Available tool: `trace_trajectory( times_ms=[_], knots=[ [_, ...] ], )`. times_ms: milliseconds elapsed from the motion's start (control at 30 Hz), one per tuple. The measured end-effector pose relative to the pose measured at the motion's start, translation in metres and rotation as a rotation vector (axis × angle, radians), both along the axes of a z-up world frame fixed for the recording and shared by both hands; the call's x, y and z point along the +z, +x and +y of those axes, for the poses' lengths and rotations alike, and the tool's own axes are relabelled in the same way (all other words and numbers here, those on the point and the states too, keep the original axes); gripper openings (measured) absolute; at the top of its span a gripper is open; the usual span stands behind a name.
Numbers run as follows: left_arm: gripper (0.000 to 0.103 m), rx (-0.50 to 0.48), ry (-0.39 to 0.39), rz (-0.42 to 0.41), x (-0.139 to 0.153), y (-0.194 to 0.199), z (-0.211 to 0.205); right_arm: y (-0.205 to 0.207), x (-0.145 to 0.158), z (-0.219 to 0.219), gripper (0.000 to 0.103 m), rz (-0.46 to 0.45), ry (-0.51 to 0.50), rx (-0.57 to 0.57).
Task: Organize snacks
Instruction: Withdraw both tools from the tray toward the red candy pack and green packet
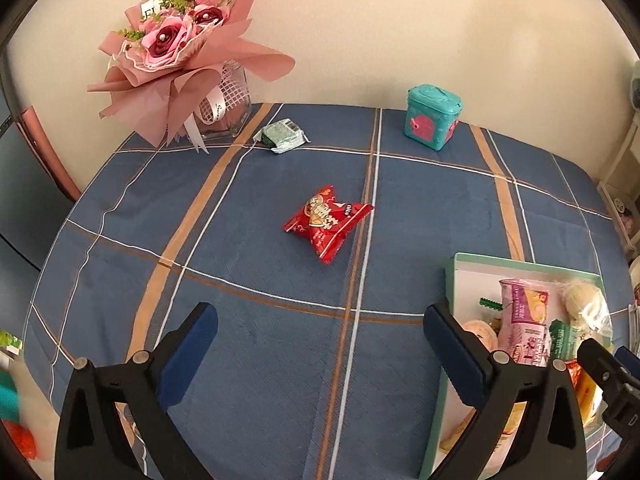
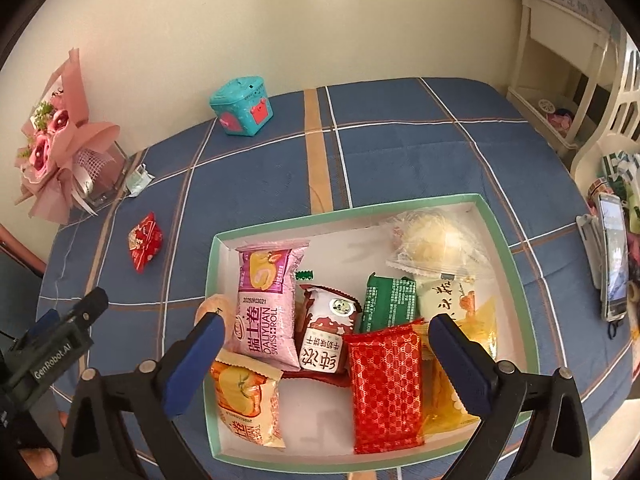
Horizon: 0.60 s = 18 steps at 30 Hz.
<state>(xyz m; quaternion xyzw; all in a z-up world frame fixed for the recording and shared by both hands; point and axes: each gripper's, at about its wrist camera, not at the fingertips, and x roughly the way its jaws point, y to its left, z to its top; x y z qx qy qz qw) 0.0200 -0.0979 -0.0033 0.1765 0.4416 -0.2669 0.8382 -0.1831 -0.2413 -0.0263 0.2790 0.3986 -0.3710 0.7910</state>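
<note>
snack packet (image 1: 326, 222) | red, crumpled | lying on tablecloth (image 1: 248, 340)

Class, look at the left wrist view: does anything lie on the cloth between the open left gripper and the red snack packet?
Nothing visible does. Between the left gripper and the red snack packet lies only bare tablecloth.
</note>
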Motion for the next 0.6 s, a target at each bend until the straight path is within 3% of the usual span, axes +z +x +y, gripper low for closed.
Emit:
trace_trajectory(
  times_ms=[233,367,600],
  knots=[
    [0.102,0.034,-0.035,0.016,0.002,0.015,0.011,0.009,-0.003,0.003,0.103,0.005,0.003,0.001],
    [0.102,0.061,-0.012,0.016,0.001,0.027,0.020,0.020,-0.004,0.009,0.103,0.015,-0.004,0.012],
    [0.102,0.167,-0.013,0.039,-0.003,0.059,0.053,0.053,-0.002,0.033,0.103,0.035,-0.033,0.085]
  ],
)
